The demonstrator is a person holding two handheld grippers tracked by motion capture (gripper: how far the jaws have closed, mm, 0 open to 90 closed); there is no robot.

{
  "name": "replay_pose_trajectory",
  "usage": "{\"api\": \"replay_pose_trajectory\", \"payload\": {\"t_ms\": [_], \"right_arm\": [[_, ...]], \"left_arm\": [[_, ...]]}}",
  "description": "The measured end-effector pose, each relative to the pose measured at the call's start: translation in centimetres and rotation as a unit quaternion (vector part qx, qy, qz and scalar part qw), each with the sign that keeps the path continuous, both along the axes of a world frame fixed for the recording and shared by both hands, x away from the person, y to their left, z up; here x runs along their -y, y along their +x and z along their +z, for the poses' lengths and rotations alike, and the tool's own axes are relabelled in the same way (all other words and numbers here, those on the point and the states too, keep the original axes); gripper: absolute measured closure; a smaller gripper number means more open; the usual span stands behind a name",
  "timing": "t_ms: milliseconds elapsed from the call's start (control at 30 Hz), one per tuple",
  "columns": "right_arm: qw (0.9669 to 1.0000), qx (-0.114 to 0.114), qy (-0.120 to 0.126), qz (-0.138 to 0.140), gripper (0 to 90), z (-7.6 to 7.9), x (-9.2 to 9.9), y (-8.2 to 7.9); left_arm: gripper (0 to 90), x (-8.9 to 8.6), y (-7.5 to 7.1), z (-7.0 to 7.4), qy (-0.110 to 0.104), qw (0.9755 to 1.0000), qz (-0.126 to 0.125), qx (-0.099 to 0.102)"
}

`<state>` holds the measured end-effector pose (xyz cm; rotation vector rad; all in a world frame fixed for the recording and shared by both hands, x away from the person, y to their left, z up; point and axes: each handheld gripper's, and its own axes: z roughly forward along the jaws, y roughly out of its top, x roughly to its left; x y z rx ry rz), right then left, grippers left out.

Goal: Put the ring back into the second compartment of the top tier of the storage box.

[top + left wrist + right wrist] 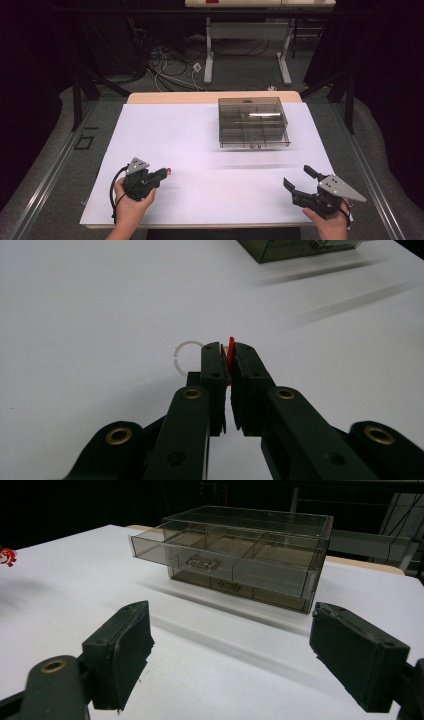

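White sheeting covers the surface [210, 150], with dark floor and loose cables behind it. I read my left gripper [162, 173] as clamped on a small red piece [230, 351], which stands up as a thin sliver between the closed pads; I can't tell what the piece is. A pale split ring [188, 356] lies on the sheet just beside that gripper's tips. My right gripper [296, 176] hovers with jaws spread wide and nothing between them. What matters for the coming move, I judge, is the smoky clear drawer box [253, 122]: it sits well ahead and to the right of the left gripper, nearer the right one. Its upper drawer [220, 555] is pulled out toward me, compartments open from above, long axis running across the surface.
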<state>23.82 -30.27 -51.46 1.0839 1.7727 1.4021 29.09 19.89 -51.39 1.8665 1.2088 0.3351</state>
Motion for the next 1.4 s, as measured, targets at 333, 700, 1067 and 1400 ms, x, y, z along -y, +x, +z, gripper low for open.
{"api": "replay_pose_trajectory", "payload": {"t_ms": [333, 700, 1067, 1400], "right_arm": [[1.0000, 0.001, 0.000, -0.001, 16.4, 0.0, 0.0, 0.0], [1.0000, 0.000, 0.000, -0.003, 16.4, 0.0, 0.0, -0.1], [1.0000, 0.002, -0.003, -0.003, 16.4, 0.0, 0.0, -0.1], [1.0000, 0.004, -0.002, -0.004, 16.4, 0.0, 0.0, -0.2]], "left_arm": [[84.8, -0.7, -0.5, 1.0, -0.012, 0.9995, 0.017, 0.024], [84.8, -1.3, -0.7, 2.1, -0.026, 0.9984, 0.024, 0.044], [84.8, -0.8, -0.7, 3.1, -0.037, 0.9973, 0.016, 0.061], [84.8, 0.1, 0.1, 4.2, -0.043, 0.9963, 0.008, 0.074]]}}
